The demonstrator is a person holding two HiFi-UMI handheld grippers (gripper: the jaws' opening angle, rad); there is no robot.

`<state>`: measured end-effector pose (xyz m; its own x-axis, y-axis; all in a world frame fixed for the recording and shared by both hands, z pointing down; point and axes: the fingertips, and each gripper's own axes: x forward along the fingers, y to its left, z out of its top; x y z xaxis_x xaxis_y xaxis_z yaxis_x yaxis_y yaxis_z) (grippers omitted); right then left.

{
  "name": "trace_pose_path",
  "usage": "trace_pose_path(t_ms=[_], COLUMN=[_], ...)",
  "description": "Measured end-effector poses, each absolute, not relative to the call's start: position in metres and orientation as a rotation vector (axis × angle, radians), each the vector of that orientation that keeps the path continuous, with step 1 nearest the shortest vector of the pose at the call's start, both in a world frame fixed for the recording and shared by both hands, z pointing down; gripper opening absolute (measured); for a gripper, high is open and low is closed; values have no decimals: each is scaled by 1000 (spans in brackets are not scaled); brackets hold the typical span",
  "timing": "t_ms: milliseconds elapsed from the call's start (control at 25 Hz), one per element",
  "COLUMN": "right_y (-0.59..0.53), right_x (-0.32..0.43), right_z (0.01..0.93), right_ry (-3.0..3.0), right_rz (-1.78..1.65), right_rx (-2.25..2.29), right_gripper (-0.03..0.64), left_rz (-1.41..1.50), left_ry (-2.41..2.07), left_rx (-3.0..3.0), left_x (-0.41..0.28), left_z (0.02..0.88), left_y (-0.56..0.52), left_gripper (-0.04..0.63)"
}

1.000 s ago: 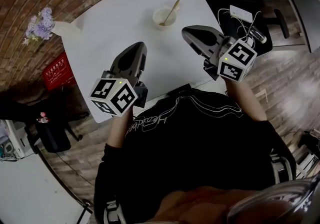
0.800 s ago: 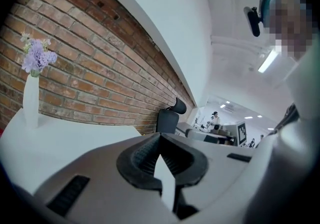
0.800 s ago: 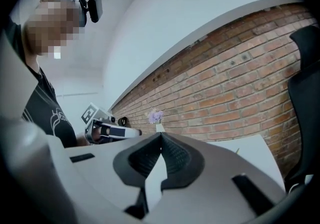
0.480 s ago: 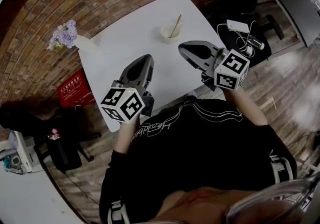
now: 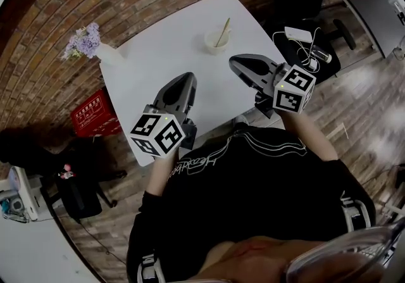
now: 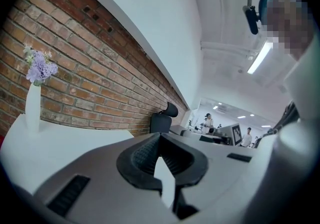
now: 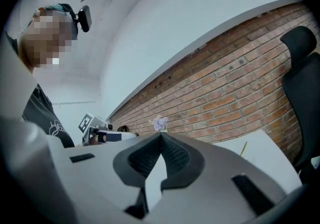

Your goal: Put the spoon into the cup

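Observation:
A cream cup (image 5: 215,43) stands on the far right part of the white table (image 5: 158,47), and a wooden spoon (image 5: 223,30) leans inside it, handle up. In the right gripper view only the spoon's handle tip (image 7: 243,149) shows, past the gripper body. My left gripper (image 5: 185,78) hovers over the table's near edge, shut and empty. The right gripper (image 5: 235,60) is just this side of the cup, also shut with nothing held. In their own views, the left gripper (image 6: 159,135) and the right gripper (image 7: 161,134) show jaws meeting at the tips.
A white vase (image 5: 107,54) with purple flowers (image 5: 81,40) stands at the table's far left corner. A red crate (image 5: 95,113) sits on the floor to the left. A black chair (image 5: 304,47) holding a white box and cables stands to the right. Behind the table runs a brick wall.
The head view swung early on, so the table sits further right in the picture. Both grippers stay shut near the table's near edge, hardly moved. The spoon stays in the cup.

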<state>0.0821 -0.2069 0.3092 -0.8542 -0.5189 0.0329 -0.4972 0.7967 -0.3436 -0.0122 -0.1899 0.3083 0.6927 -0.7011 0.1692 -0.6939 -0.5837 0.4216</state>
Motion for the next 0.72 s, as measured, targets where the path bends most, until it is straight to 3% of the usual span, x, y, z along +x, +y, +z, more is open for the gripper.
trace_pose_path(t_ms=[720], right_y=[-201], right_x=[86], right_z=[316], right_ry=[2906], right_rz=[-548], right_rx=[-878], right_gripper=[-3], left_rz=[-2], left_ry=[-1057], left_rx=[2436], left_x=[-13], left_z=[314], left_y=[-186], left_gripper=[5])
